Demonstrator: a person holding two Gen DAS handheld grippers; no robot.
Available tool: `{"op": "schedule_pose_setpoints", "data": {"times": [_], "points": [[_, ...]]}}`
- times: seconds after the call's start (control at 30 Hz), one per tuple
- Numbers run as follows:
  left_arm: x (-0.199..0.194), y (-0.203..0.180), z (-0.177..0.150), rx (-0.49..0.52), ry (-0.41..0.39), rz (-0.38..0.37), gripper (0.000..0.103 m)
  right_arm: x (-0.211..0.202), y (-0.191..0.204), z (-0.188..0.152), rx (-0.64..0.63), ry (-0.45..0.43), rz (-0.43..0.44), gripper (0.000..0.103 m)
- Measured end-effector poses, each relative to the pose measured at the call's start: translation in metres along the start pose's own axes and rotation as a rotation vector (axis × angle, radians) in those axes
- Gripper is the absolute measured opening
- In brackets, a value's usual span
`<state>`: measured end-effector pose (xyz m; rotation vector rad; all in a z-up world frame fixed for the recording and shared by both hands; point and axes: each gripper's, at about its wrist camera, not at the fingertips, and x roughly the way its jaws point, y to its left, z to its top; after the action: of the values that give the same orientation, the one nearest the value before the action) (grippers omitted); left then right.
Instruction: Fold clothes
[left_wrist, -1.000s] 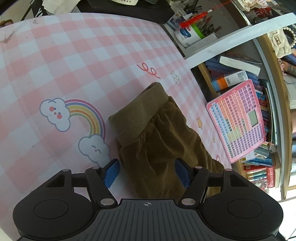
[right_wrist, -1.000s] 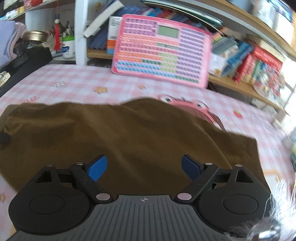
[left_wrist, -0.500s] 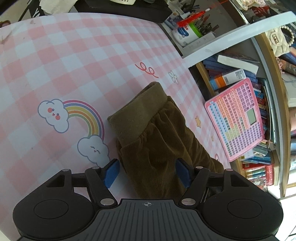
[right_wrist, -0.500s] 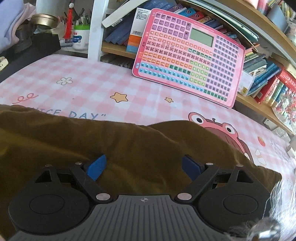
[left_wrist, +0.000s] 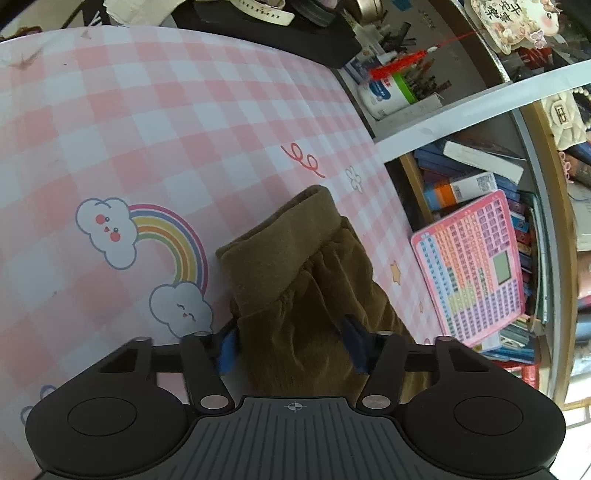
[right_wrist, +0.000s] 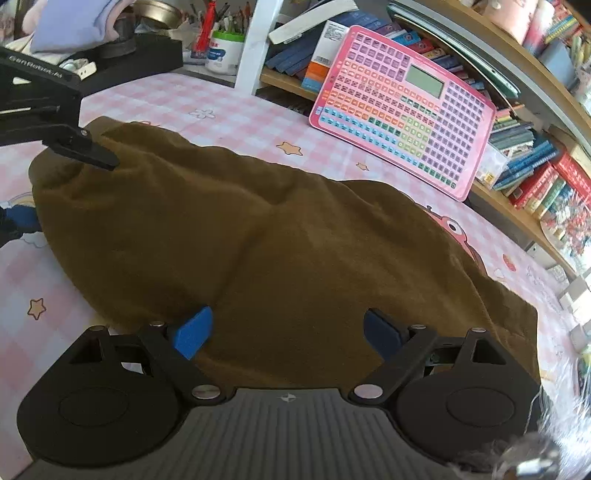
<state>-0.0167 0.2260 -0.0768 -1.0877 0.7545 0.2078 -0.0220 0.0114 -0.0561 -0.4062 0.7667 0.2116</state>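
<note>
A brown garment (left_wrist: 295, 280) with a ribbed cuff lies on the pink checked table cover (left_wrist: 147, 110). My left gripper (left_wrist: 291, 347) is at its near part, just behind the cuff. Its jaws are closing, with a bunch of the cloth between the blue pads (left_wrist: 226, 350), and both pads press into the fabric. In the right wrist view the garment (right_wrist: 295, 236) spreads wide across the table, and the left gripper (right_wrist: 68, 190) pinches its far left end. My right gripper (right_wrist: 288, 332) hovers open over the garment's near edge, its pads (right_wrist: 192, 332) apart and the cloth below them.
A pink toy keyboard (right_wrist: 406, 107) leans against a bookshelf (right_wrist: 528, 155) behind the table. A pen pot (right_wrist: 221, 51) and a black box (left_wrist: 266, 33) stand at the far edge. Bare checked cover with a rainbow print (left_wrist: 162, 236) lies left of the garment.
The left jaws have drawn in and now squeeze the brown cloth. The right gripper has swung across the garment, still open, so that the left gripper shows in its view.
</note>
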Motion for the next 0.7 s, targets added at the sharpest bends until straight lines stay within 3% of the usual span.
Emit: {"op": "schedule_pose_setpoints", "data": {"times": [0.03, 0.07, 0.2, 0.43, 0.6, 0.7], "points": [[0.002, 0.001, -0.001, 0.002, -0.004, 0.004, 0.038, 0.000, 0.000, -0.001, -0.004, -0.004, 0.000, 0.088], [0.004, 0.002, -0.001, 0.005, -0.002, 0.009, 0.024, 0.000, 0.000, -0.001, 0.000, -0.007, -0.001, 0.088], [0.004, 0.004, -0.001, 0.020, 0.005, -0.004, 0.013, -0.001, -0.003, -0.003, 0.015, -0.019, -0.002, 0.087], [-0.028, -0.052, -0.020, 0.377, -0.057, -0.091, 0.010, 0.001, -0.013, -0.004, 0.055, -0.020, 0.048, 0.088], [-0.045, -0.099, -0.057, 0.701, -0.135, -0.064, 0.010, 0.002, -0.039, -0.005, 0.076, -0.025, 0.173, 0.089], [-0.055, -0.127, -0.084, 0.895, -0.196, -0.025, 0.010, -0.012, -0.074, -0.014, 0.125, -0.059, 0.183, 0.090]]}}
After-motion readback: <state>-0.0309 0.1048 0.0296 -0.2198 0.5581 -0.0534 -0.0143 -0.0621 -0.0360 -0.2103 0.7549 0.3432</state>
